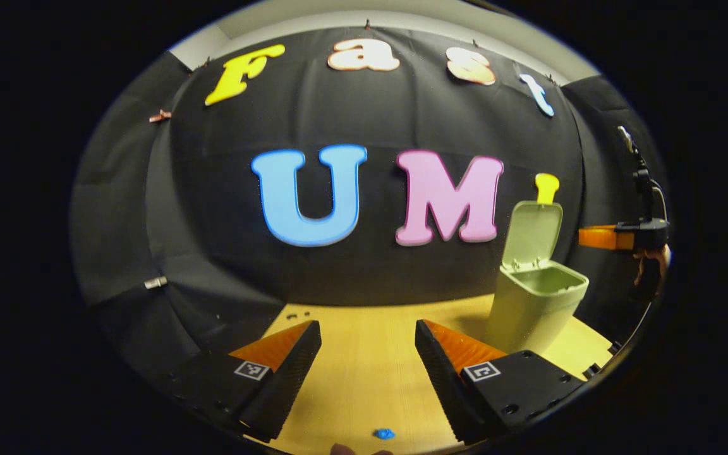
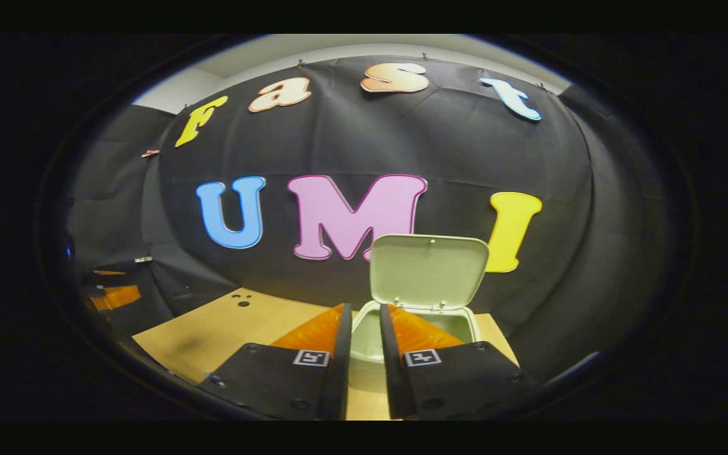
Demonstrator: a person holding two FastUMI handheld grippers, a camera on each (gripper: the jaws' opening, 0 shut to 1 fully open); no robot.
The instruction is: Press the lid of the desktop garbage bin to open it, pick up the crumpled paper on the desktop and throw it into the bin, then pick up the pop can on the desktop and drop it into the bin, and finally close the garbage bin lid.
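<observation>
The pale green desktop bin [image 1: 538,303] stands on the wooden table [image 1: 364,373] with its lid [image 1: 533,232] swung up and open. My left gripper [image 1: 368,332] is open over the bare table, to the left of the bin, with nothing between its fingers. In the right gripper view the bin [image 2: 367,344] sits straight ahead, its raised lid [image 2: 428,270] facing me. My right gripper [image 2: 363,316] hovers just in front of the bin's opening, its fingers drawn close with only a narrow gap and nothing held. The right gripper [image 1: 623,237] also appears beyond the bin in the left gripper view.
A small blue mark [image 1: 384,433] lies on the table near my left gripper. A few dark dots [image 2: 241,298] mark the table's far left part. The black cloth wall closes off the back. The left gripper [image 2: 114,296] appears at the far left edge.
</observation>
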